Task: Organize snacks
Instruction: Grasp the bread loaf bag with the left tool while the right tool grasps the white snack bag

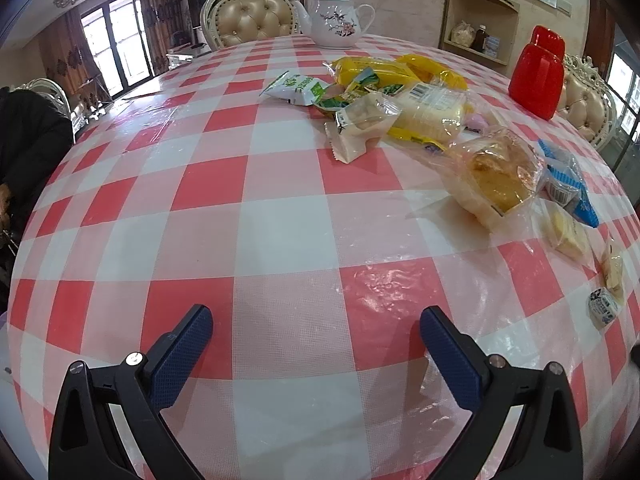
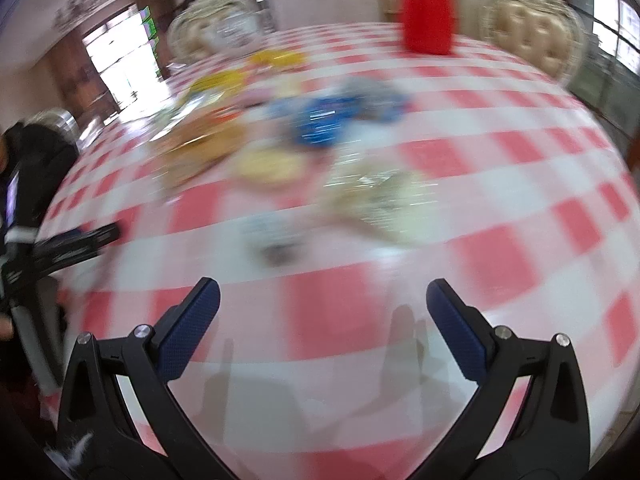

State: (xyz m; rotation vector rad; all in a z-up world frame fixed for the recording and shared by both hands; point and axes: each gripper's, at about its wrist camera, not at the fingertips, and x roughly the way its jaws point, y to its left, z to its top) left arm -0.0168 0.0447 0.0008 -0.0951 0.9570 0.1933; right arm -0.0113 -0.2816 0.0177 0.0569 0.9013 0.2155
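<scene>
We hold both claws spread wide and empty, so we should pick one packet at the pile's edge and approach low. From the left claw (image 1: pixel 316 322) the snacks (image 1: pixel 400 108) lie far and right on the counter (image 1: pixel 240 220); the right claw (image 2: pixel 322 298) has them just ahead, blurred.

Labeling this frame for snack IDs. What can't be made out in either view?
- Right wrist view: motion blur smears the whole snack pile; no packet can be identified.
- Left wrist view: print on the green packet is too small to read.
- Left wrist view: the small wrapped snack sits warped at the fisheye's right edge; label illegible.
- Left wrist view: packets under the yellow bags are hidden by those on top.
- Both grippers, left gripper and right gripper, show open and empty.
</scene>
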